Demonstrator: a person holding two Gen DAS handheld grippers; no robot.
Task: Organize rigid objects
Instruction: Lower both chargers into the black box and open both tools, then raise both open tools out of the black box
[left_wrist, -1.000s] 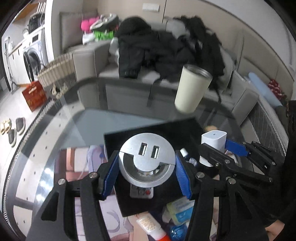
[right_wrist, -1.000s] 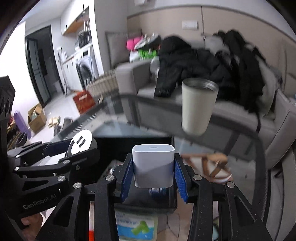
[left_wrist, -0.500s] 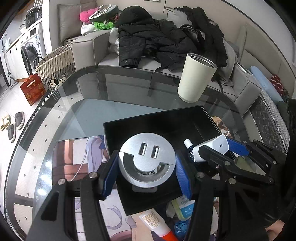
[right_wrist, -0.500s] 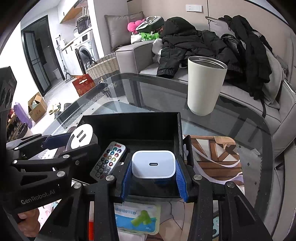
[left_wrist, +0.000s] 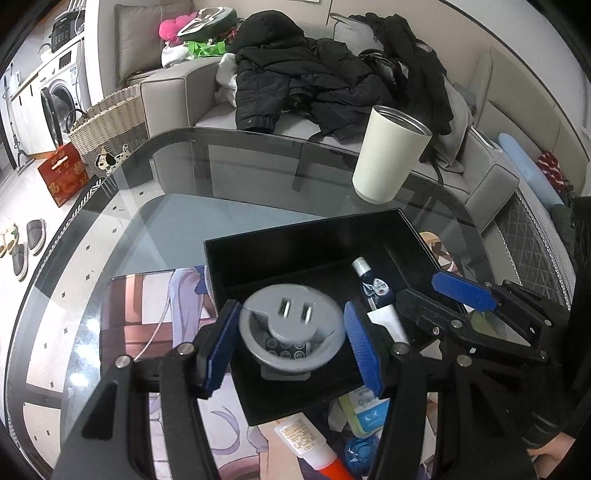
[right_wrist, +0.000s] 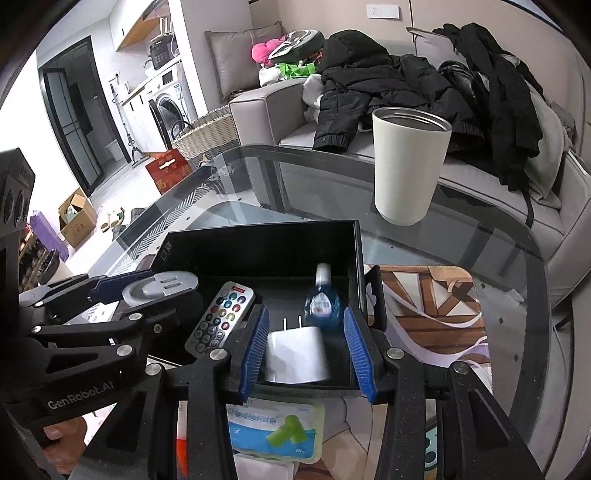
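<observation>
A black open box (left_wrist: 295, 232) (right_wrist: 258, 227) sits on the glass table. My left gripper (left_wrist: 290, 314) (right_wrist: 162, 286) is shut on a round grey USB socket (left_wrist: 291, 325) (right_wrist: 159, 288), held over the box's near left part. My right gripper (right_wrist: 306, 312) (left_wrist: 424, 291) reaches into the box's right side and its jaws are opening. The white charger (right_wrist: 295, 354) (left_wrist: 388, 321) lies between them on the box floor, prongs pointing away, with a gap at the right pad. A remote (right_wrist: 221, 317) and a blue bottle (right_wrist: 321, 301) (left_wrist: 371, 284) also lie in the box.
A tall white tumbler (left_wrist: 388, 158) (right_wrist: 408, 166) stands on the glass beyond the box. A tube with an orange cap (left_wrist: 306, 443) and a blue-green packet (right_wrist: 273, 432) lie on the printed mat in front of the box. A sofa piled with black jackets stands behind the table.
The right gripper lowered the charger into the box, where it tipped onto its back, and the pads parted from it. The left gripper kept its hold on the round socket.
</observation>
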